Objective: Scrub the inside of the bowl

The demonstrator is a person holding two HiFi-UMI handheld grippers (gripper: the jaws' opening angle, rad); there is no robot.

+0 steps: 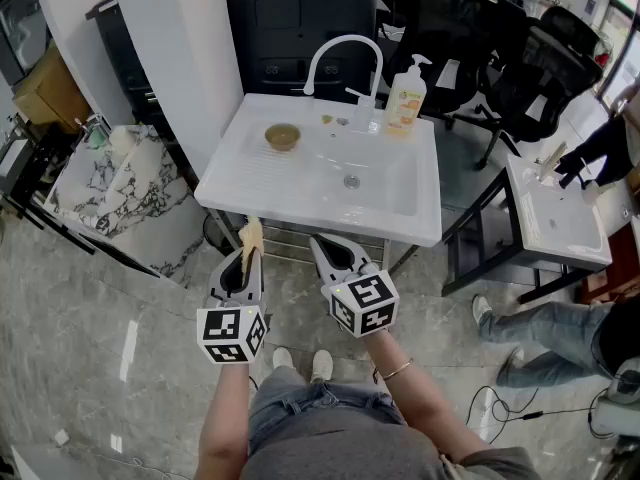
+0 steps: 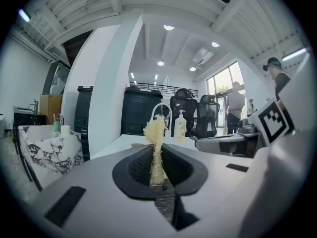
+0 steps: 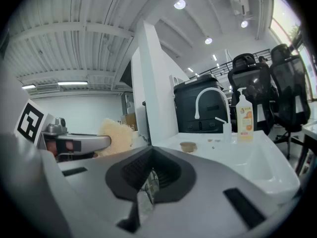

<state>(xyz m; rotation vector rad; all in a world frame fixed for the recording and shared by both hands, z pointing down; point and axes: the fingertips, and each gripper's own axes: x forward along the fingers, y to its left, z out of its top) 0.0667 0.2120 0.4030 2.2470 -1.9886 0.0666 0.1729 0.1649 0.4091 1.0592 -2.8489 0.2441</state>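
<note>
at twelve o'clock from the left gripper [image 1: 245, 260], well apart, the small round tan bowl [image 1: 282, 136] sits on the drainboard of the white ceramic sink [image 1: 300, 203]. that gripper, clamped on an upright pale-yellow fibrous scrubber [image 1: 253, 234], is the nearer one. the right gripper [image 1: 333, 255], jaws together on nothing, has the bowl at eleven o'clock.

Straight ahead of the left gripper [image 1: 246, 255] and right gripper [image 1: 326, 246] stands a white sink unit [image 1: 300, 196] on a grey marbled floor [image 1: 80, 348]. Beyond it rise a black cabinet [image 1: 290, 18] and a white pillar [image 1: 160, 48]. Black office chairs [image 1: 520, 58] stand ahead to the right, and a marble-patterned counter [image 1: 110, 188] to the left. Round ceiling lights [image 2: 169, 28] glow overhead, and a tall window [image 2: 225, 83] is bright far ahead.
</note>
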